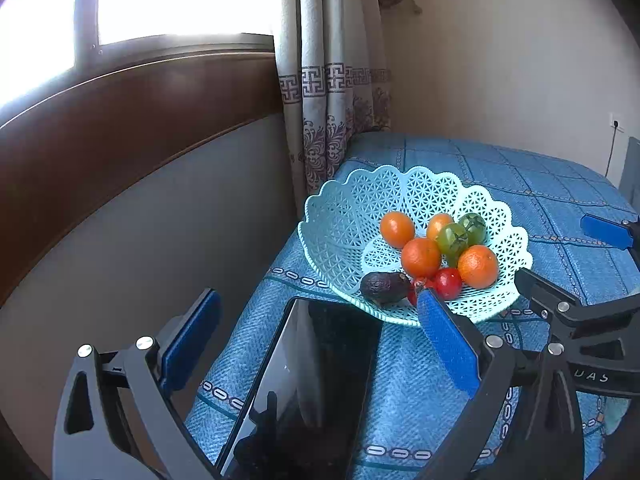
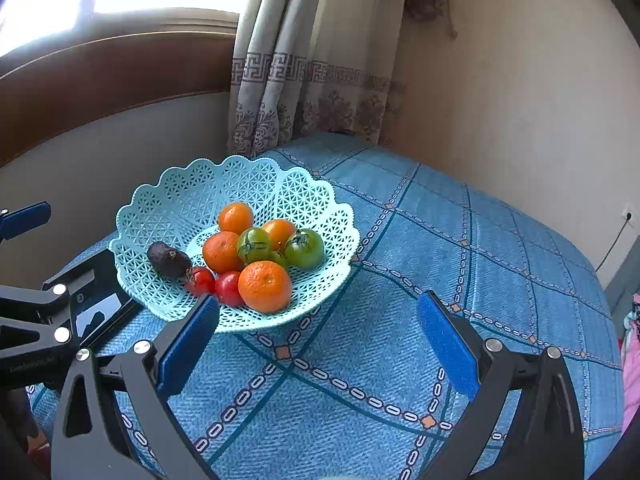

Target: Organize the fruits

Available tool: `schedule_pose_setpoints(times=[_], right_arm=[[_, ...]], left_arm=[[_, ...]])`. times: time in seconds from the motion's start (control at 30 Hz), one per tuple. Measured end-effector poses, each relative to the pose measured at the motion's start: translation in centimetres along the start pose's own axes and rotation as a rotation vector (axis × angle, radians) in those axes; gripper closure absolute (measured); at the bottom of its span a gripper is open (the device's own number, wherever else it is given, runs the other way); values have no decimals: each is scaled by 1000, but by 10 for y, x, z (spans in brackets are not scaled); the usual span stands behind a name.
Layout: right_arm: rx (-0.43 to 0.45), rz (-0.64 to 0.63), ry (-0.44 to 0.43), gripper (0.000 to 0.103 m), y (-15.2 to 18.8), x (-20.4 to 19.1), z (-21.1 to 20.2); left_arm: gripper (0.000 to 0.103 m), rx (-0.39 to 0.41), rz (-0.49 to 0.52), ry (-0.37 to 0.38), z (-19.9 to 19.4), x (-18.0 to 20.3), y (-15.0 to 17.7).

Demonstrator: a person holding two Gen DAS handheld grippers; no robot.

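As far as I can judge from how things lie, the sorting looks nearly or wholly done: every fruit I can see sits inside the pale lattice basket, and none lies loose on the blue cloth of the table. From left to right in the right wrist view, the basket holds a dark avocado against the left wall, 2 red tomatoes, 4 oranges and 2 green tomatoes bunched in the middle. A black glossy slab lies at the table's left edge, just beside the basket; I cannot tell what it is. My left hand-held gripper hovers over that slab, fingers spread wide and holding nothing. My right hand-held gripper hangs above bare cloth in front of the basket, equally agape and empty.
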State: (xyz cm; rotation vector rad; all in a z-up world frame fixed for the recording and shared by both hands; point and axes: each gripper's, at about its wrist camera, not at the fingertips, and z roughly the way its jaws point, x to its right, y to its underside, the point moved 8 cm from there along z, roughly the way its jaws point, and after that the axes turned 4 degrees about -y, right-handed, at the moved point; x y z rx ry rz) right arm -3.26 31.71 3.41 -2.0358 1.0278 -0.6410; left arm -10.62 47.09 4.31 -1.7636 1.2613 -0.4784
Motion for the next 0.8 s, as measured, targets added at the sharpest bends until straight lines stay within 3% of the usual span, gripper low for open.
schedule_pose_setpoints(times=[0.8], right_arm=[[-31, 49, 25, 5, 8, 23, 5]], left_arm=[[3, 4, 22, 10, -1, 10, 0]])
